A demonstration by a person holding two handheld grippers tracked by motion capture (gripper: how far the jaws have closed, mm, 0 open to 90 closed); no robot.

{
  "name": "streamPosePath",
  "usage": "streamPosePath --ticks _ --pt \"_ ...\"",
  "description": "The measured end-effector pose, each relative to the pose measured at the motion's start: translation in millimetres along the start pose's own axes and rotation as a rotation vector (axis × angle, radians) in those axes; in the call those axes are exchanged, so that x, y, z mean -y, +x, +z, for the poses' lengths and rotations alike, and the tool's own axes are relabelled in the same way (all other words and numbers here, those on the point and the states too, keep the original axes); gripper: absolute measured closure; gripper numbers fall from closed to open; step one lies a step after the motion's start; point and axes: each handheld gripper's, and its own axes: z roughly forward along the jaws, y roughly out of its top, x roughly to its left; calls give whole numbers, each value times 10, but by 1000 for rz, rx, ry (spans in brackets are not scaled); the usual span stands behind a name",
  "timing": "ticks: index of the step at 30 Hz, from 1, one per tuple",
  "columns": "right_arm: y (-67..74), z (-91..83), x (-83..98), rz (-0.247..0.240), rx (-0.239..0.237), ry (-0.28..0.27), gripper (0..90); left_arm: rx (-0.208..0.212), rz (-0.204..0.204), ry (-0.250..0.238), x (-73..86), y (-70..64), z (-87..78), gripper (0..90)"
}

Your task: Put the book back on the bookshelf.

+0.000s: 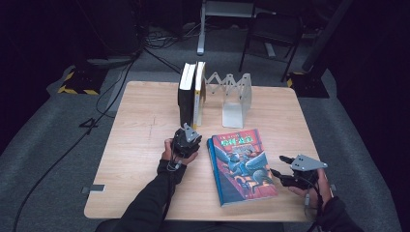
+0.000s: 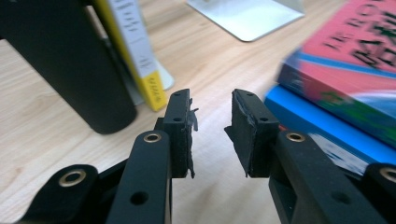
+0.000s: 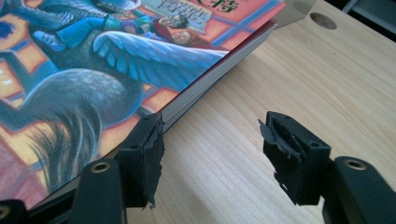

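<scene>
Colourful illustrated hardback book lies flat on desk, long axis front-to-back, between empty, parted left claw and right claw, right nearer.

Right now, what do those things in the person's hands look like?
Each hand holds a black claw, left and right, with two flat jaws lined with frayed black pads, brass-ringed screw holes, a grey three-cornered plate and a trailing cable. The sleeves are dark.

We see a book with a blue spine and an orange-red cover bearing a blue-grey winged creature. At eleven o'clock from it stand a black book and a yellow-spined one. The table is pale woodgrain; the bookend silver-grey.
</scene>
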Motion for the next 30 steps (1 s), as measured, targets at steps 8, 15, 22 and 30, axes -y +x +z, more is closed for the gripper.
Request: streamPosePath --ticks 8,15,22,30 --pt "30 -49 15 13 -37 14 378 62 64 14 25 -97 -123 665" --pt "72 -118 25 26 -69 15 365 146 140 30 153 -163 -313 641" --pt "100 -197 20 58 -94 8 327 223 189 51 274 -204 -458 600" --pt "154 -280 -1 81 -145 -4 316 309 245 105 440 -252 -583 502"
